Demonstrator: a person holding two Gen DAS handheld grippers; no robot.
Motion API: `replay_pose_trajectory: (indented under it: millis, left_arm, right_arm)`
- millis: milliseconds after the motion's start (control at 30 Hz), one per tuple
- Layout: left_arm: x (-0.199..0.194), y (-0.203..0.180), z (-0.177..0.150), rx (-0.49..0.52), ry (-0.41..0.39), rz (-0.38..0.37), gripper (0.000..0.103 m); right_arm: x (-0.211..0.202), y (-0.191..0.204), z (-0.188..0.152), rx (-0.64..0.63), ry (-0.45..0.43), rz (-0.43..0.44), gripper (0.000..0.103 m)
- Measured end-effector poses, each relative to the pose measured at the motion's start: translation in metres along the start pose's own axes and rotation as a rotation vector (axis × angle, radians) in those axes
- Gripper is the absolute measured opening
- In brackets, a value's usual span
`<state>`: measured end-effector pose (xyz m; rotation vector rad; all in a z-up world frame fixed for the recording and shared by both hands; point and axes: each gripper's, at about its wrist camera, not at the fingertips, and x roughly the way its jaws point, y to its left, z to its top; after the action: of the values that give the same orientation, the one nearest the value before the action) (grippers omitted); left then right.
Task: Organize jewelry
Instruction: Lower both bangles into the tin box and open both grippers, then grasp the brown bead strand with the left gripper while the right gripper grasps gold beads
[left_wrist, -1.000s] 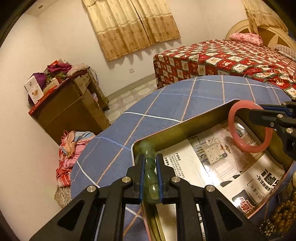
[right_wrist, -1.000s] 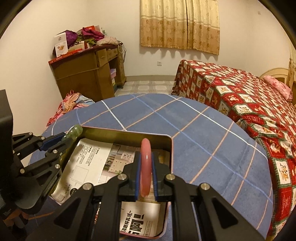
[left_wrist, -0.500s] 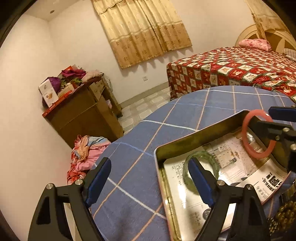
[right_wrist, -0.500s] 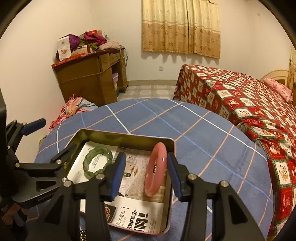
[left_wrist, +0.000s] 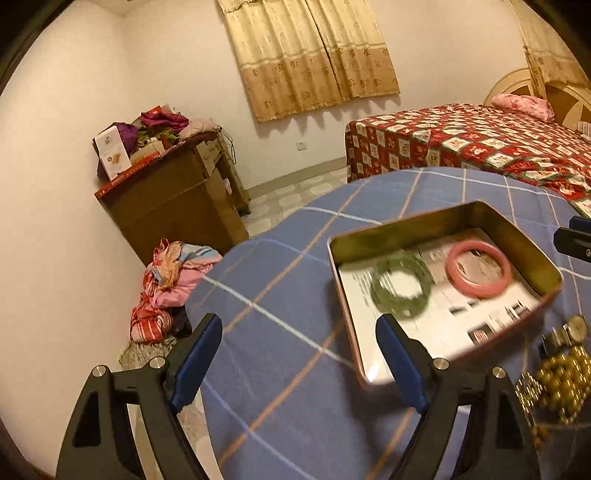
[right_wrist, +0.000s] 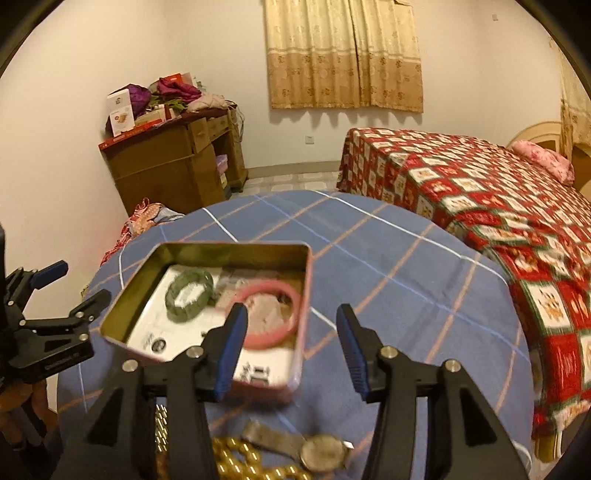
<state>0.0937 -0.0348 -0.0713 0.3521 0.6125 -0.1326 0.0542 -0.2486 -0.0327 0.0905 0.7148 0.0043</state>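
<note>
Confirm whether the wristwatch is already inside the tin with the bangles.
No: the wristwatch lies on the blue checked tablecloth outside the tin, which holds only the green bangle and pink bangle.

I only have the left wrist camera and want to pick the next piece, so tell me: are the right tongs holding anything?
Observer: No. The right tongs are empty and their jaws are opening. The pink bangle lies flat in the tin.
Operator: What lies closest to those tongs?
Observer: A wristwatch on the tablecloth, near the bottom of the right wrist view. Its metal band is stretched out beside the gold beads.
</note>
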Motion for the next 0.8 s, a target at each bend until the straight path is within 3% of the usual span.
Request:
replay_pose_trajectory:
  millis: [333, 467, 667, 800]
  left_arm:
    - [-0.033, -0.008, -0.027, -0.006, 0.009, -0.024, 0.085]
    - [-0.045, -0.017, -0.045, 0.013, 0.026, -0.047, 0.085]
    - [-0.053, -0.031, -0.064, 0.039, 0.055, -0.053, 0.085]
    - [-0.062, -0.036, -0.069, 0.014, 0.058, -0.100, 0.085]
  right_arm:
    - [-0.025, -0.010, -0.033, 0.023, 0.015, -0.031, 0.054]
    - [-0.037, -0.011, -0.051, 0.010, 0.016, -0.046, 0.061]
    - [-0.044, -0.015, -0.074, 0.019, 0.035, -0.083, 0.061]
    - [-0.049, -0.018, -0.083, 0.029, 0.038, -0.104, 0.061]
